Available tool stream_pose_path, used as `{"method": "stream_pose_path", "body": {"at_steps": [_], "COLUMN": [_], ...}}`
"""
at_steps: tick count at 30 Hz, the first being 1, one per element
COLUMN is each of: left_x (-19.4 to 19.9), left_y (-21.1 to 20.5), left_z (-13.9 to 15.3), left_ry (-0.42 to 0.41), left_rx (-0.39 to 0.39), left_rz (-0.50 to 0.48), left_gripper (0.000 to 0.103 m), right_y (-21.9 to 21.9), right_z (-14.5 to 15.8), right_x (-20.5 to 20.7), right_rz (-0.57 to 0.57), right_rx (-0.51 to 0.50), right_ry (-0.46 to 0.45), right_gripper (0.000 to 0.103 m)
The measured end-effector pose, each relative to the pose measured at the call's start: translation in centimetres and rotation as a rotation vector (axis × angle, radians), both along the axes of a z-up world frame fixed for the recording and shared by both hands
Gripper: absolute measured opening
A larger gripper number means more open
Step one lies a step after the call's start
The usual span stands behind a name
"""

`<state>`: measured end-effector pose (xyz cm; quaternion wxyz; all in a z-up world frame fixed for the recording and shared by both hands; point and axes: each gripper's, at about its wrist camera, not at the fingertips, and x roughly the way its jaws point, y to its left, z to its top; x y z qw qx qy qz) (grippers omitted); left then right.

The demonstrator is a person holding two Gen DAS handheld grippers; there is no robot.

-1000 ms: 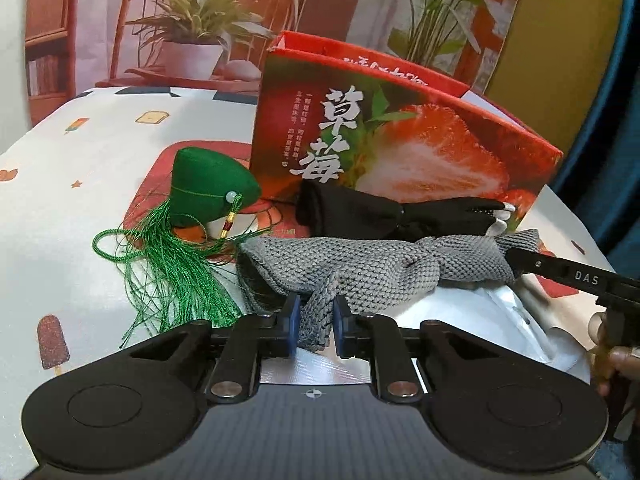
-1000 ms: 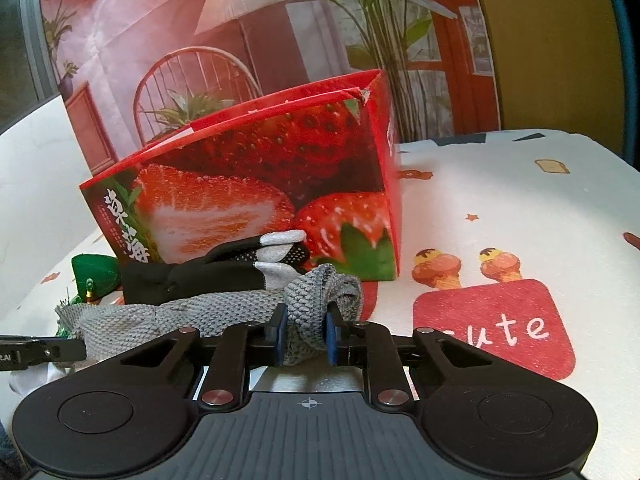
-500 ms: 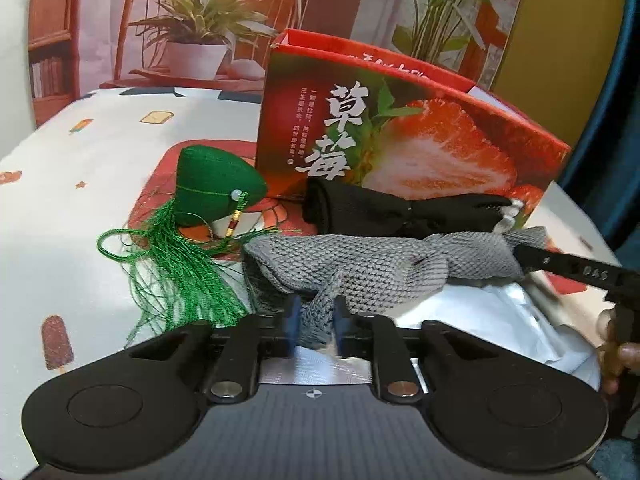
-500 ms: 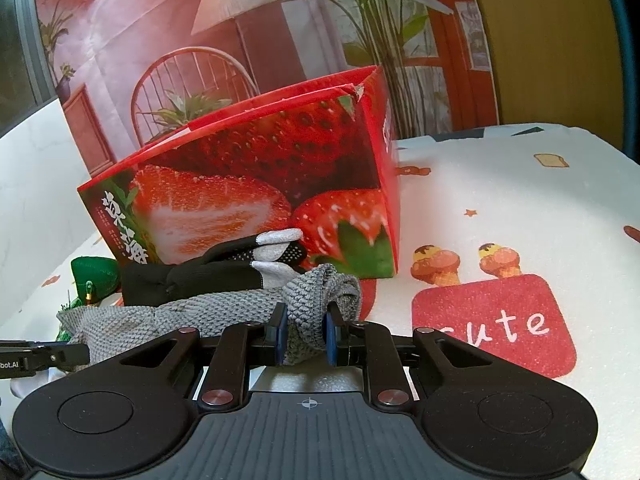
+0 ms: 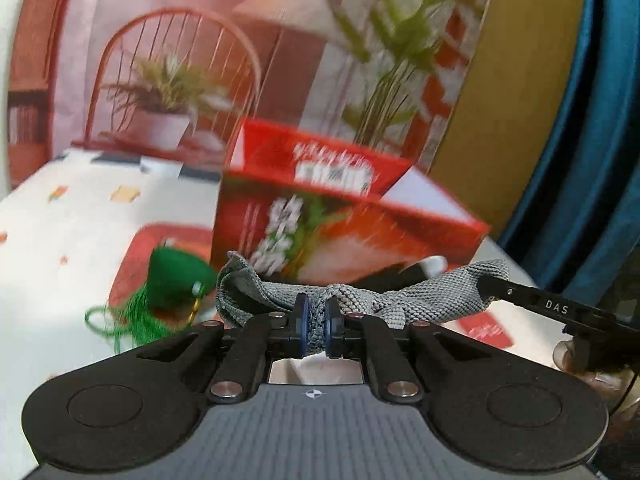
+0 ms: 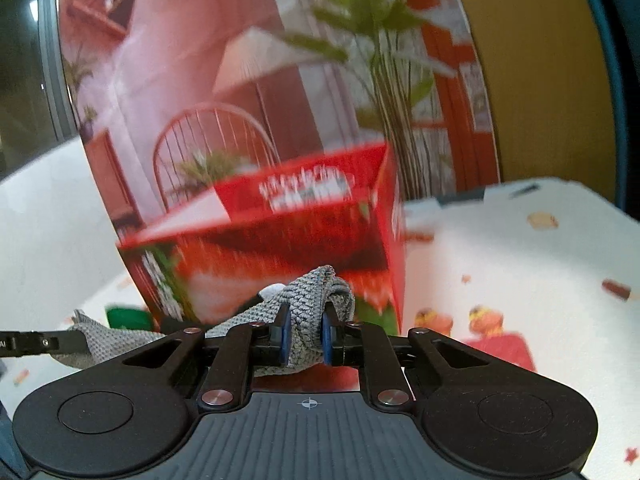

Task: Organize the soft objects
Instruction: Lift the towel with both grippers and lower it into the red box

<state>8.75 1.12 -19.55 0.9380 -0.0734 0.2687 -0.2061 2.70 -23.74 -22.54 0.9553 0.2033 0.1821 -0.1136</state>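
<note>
One table point(image 6: 520, 248) with a white cloth covered in little pictures carries everything. One big red box point(image 5: 320, 216) with a strawberry picture stands on it, and its top is open. One gray knit cloth point(image 5: 420, 296) hangs in the air in front of the box, stretched between two grippers. One green stuffed thing point(image 5: 176, 276) with green tassel strings lies on the table to the left of the box. A bit of something black point(image 5: 416, 270) peeks out behind the gray cloth, but it is too blurry to name. The left gripper point(image 5: 316, 330) is pinched tight on the left part of the cloth. The right gripper point(image 6: 303, 338) is pinched tight on a bunched-up end of the same cloth. Both grippers point toward the box.
</note>
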Motion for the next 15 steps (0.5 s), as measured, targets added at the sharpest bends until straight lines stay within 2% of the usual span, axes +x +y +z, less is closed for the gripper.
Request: {"method": "stream_pose_path", "body": {"at_steps": [8, 12, 15], "left_x": [0.3, 1.5, 3.5], "left_y": [-0.7, -1.3, -2.1], "left_z": [5.2, 7.6, 8.9], "left_ry": [-0.118, -0.152, -0.146], "left_rx": [-0.029, -0.019, 0.012], "left_rz": [-0.016, -0.014, -0.019], "left_gripper": [0.008, 0.008, 0.009], "right_y": [-0.6, -1.5, -2.1], "right_z": [5.5, 7.9, 9.3], "right_x": [-0.4, 0.8, 2.3], "right_rz": [-0.002, 0.004, 0.000], "right_rx": [-0.052, -0.057, -0.096], "right_ry": [-0.121, -0.153, -0.164], "right_gripper": [0.014, 0.014, 0.014]}}
